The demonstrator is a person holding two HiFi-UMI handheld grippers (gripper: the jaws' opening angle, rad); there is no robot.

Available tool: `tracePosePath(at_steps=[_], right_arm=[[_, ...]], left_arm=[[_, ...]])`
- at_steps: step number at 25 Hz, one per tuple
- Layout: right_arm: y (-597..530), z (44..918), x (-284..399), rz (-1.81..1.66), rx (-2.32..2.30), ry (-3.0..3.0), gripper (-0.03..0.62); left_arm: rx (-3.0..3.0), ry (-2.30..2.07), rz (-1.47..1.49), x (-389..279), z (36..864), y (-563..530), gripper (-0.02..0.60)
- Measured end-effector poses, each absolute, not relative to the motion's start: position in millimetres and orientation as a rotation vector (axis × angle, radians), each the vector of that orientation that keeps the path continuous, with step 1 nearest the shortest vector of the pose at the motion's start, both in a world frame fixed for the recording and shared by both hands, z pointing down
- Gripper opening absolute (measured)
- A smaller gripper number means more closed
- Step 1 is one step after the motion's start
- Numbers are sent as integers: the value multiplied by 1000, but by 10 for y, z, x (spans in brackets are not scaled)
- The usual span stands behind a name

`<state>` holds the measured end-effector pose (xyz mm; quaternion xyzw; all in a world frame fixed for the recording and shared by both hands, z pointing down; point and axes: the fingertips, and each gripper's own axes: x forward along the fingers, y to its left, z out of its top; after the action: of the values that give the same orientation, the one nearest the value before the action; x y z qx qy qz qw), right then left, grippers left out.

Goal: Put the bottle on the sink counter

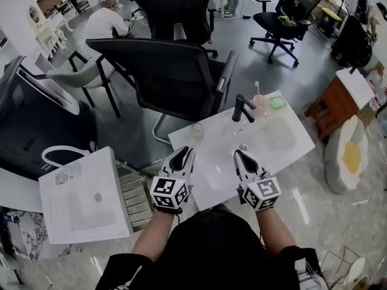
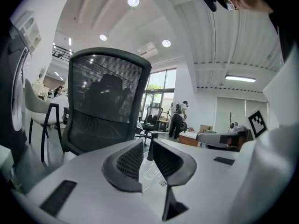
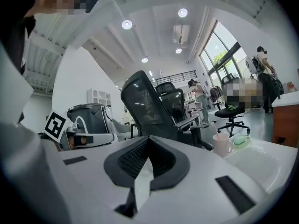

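A small clear bottle [image 1: 196, 130] stands upright on the far left part of the white sink counter [image 1: 211, 165]. My left gripper [image 1: 187, 151] rests over the counter just in front of it, apart from it, jaws shut with nothing between them. In the left gripper view the left gripper [image 2: 148, 143] shows only a thin slit, with a dark post far behind it. My right gripper [image 1: 239, 154] lies beside it near the basin, shut and empty. The right gripper view shows the right gripper [image 3: 148, 140] with its jaws meeting at the tips.
A black faucet [image 1: 243, 109], a pink cup [image 1: 260, 104] and a green soap dish [image 1: 277, 103] stand at the counter's back edge. A black office chair [image 1: 169, 77] stands right behind the counter. A white cabinet [image 1: 84, 198] is at left; a wooden stool [image 1: 332, 104] is at right.
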<state>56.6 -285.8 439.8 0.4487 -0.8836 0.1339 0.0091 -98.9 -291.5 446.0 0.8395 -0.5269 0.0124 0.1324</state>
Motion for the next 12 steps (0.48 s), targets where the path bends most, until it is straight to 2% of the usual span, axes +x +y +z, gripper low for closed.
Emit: tracePosePath(at_steps=[12], right_arm=[[-2689, 4428, 514, 462, 1399, -2799, 29]], left_arm=[[2346, -1596, -64, -1267, 4410, -2617, 60]])
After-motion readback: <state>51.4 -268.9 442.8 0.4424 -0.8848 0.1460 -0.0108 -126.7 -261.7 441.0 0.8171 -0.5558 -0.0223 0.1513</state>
